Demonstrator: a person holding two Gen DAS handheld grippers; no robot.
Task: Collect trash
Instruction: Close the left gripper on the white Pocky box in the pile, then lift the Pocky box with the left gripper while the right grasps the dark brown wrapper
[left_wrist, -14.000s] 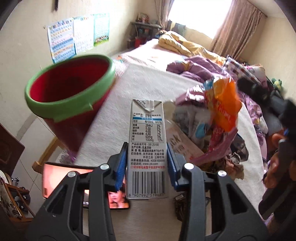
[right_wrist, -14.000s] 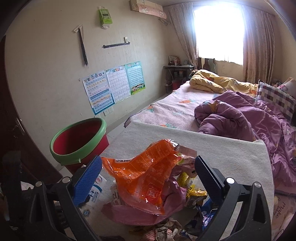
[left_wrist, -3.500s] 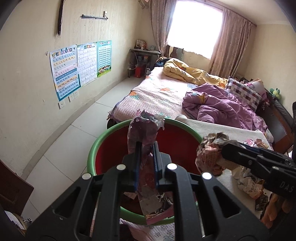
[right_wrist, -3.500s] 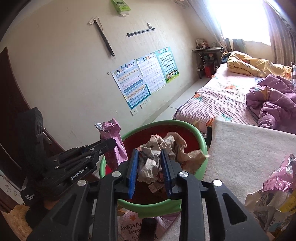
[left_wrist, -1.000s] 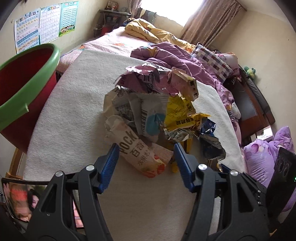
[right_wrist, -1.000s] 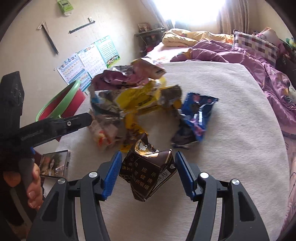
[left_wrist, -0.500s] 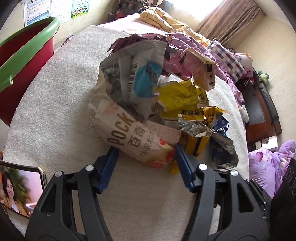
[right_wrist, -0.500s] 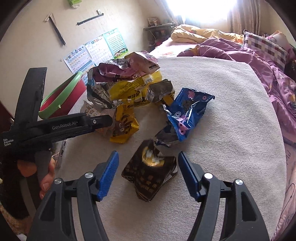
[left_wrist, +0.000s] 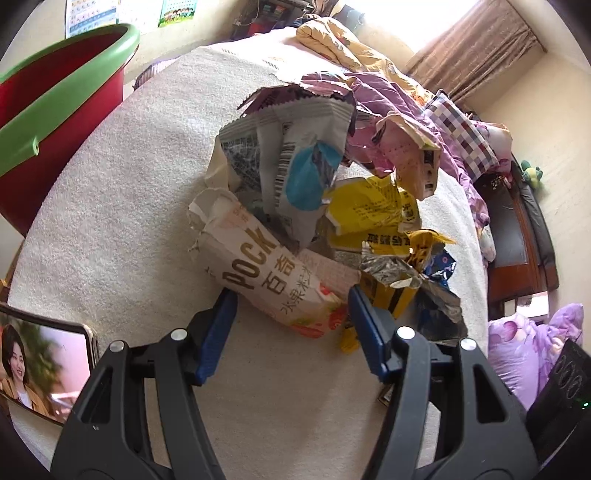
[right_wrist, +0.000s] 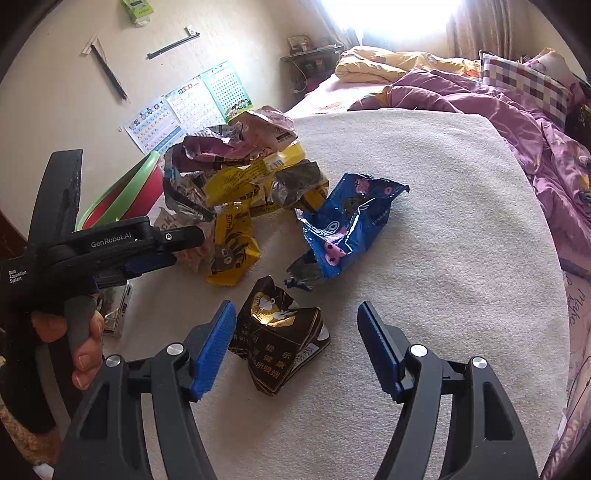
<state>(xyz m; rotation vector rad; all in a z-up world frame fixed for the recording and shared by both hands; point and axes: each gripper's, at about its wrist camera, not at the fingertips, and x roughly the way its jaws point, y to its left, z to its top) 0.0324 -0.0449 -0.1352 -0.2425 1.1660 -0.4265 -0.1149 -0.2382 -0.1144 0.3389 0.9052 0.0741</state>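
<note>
While lined up over the litter on the cream blanket (right_wrist: 461, 221), left gripper (left_wrist: 291, 314) straddling the torn Pocky box (left_wrist: 273, 280) unclenched, right gripper (right_wrist: 297, 339), jaws just widened, bracketing the crumpled dark packet (right_wrist: 282, 339), presumably for the red tub (left_wrist: 55, 122).

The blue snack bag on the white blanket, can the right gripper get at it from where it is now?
Probably yes. The blue snack bag lies in the open just beyond the right gripper, whose jaws have just been opening. Only the dark crumpled pack lies between them.
</note>
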